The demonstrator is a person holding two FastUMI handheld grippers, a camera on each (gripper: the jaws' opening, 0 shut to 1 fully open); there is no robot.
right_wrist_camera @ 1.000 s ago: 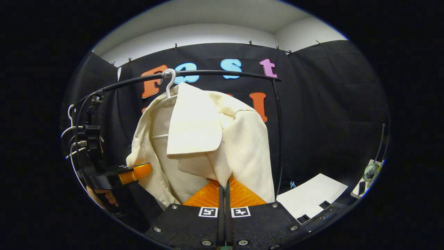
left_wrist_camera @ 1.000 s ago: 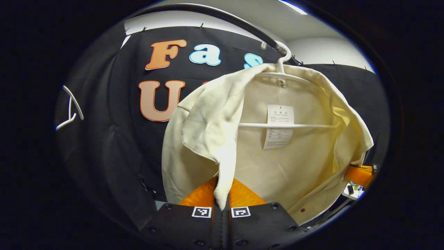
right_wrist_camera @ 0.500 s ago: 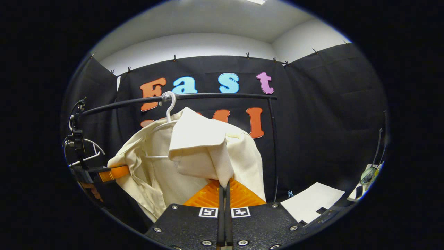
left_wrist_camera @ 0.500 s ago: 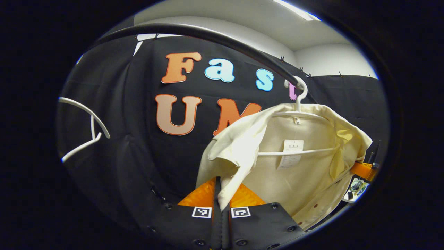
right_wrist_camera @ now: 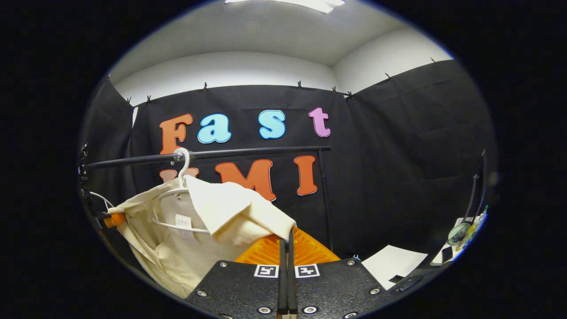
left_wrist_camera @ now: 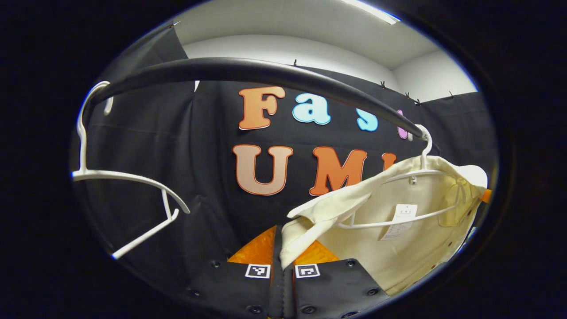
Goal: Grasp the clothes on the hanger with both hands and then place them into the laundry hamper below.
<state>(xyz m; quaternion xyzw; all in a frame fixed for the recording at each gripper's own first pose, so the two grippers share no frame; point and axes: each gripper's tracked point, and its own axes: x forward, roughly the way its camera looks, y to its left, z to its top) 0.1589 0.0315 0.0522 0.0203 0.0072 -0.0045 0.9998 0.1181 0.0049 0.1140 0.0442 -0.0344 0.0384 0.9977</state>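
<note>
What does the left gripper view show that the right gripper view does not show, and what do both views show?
Left gripper view alone: an empty hanger on the rail, left of the shirt, and the left claw shut on a shirt edge.

Right gripper view alone: the rail's upright post, a white sheet lying low at right, and the right claw shut on a shirt fold.

Both: the cream shirt, half off its white hanger, which hooks the black rail.

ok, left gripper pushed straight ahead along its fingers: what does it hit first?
Likely just the cream shirt it's already clamped on by the left gripper. Past that fold, the black cloth wall; depth is unclear.
</note>
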